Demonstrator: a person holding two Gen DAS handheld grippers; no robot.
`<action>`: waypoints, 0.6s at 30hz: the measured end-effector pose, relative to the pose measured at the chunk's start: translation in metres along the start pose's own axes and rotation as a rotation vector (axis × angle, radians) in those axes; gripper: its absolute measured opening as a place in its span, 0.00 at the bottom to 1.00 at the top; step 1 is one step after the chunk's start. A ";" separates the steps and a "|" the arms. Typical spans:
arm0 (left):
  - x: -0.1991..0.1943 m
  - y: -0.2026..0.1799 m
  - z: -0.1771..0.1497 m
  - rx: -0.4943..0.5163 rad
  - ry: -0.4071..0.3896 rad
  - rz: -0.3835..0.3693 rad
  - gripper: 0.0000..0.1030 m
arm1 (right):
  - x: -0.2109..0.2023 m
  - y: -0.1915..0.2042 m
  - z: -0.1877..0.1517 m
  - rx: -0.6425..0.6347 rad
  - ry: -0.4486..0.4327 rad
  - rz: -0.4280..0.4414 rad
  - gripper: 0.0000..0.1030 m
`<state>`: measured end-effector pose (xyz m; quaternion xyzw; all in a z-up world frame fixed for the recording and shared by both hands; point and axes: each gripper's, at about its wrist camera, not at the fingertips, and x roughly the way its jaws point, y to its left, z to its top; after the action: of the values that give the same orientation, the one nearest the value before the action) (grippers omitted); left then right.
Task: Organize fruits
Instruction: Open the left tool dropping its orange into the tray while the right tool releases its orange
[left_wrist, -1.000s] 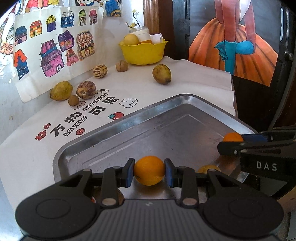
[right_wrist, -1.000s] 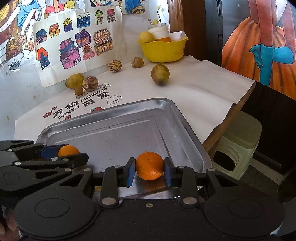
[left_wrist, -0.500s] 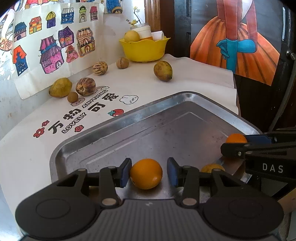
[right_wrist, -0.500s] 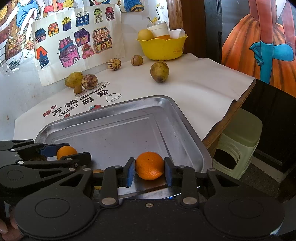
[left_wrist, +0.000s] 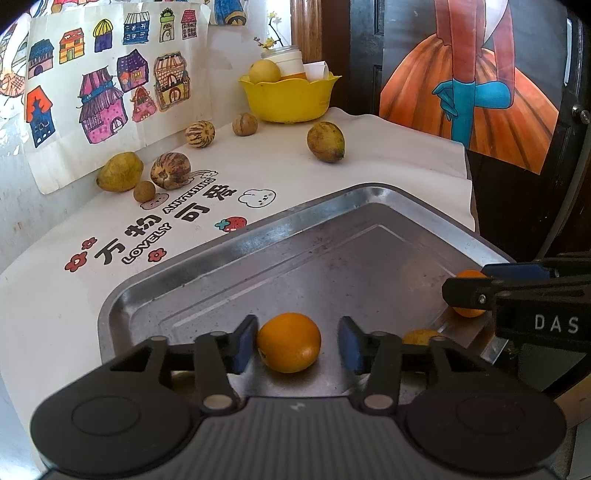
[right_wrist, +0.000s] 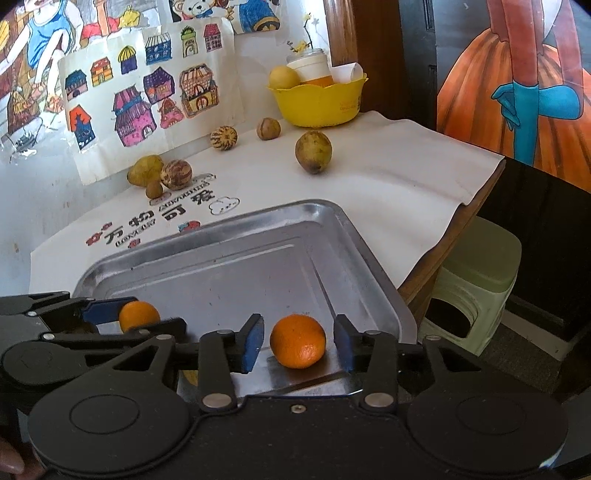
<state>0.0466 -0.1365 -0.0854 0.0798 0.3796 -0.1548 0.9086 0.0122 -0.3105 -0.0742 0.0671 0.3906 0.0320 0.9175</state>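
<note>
A steel tray (left_wrist: 332, 254) (right_wrist: 236, 266) lies on the white tablecloth. In the left wrist view my left gripper (left_wrist: 298, 343) is open around an orange (left_wrist: 289, 342) that rests on the tray's near edge. In the right wrist view my right gripper (right_wrist: 298, 343) is open around a second orange (right_wrist: 297, 345) resting near the tray's front right corner. Each gripper shows in the other's view: the right one (left_wrist: 517, 295), the left one (right_wrist: 74, 321). A small yellowish fruit (left_wrist: 419, 336) lies on the tray between the grippers.
Beyond the tray lie a green-yellow fruit (left_wrist: 325, 141), a yellow pear-like fruit (left_wrist: 119, 172), striped round fruits (left_wrist: 170, 170) (left_wrist: 200, 133) and small brown ones (left_wrist: 244, 124). A yellow bowl (left_wrist: 290, 96) with a cup stands at the back. A green stool (right_wrist: 476, 280) stands beside the table edge.
Both grippers have opened and let go of their oranges, which now rest on the tray. Both grippers have drawn back slightly.
</note>
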 end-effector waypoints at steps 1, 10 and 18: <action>-0.001 0.000 0.000 -0.002 -0.005 0.004 0.66 | -0.002 0.000 0.001 0.002 -0.005 0.002 0.46; -0.008 0.005 0.005 -0.021 -0.026 0.012 0.76 | -0.025 0.009 0.017 0.014 -0.072 0.028 0.69; -0.026 0.013 0.013 -0.043 -0.075 0.005 0.94 | -0.051 0.022 0.029 0.022 -0.141 0.053 0.92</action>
<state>0.0421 -0.1223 -0.0569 0.0551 0.3482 -0.1472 0.9241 -0.0025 -0.2973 -0.0148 0.0899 0.3234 0.0472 0.9408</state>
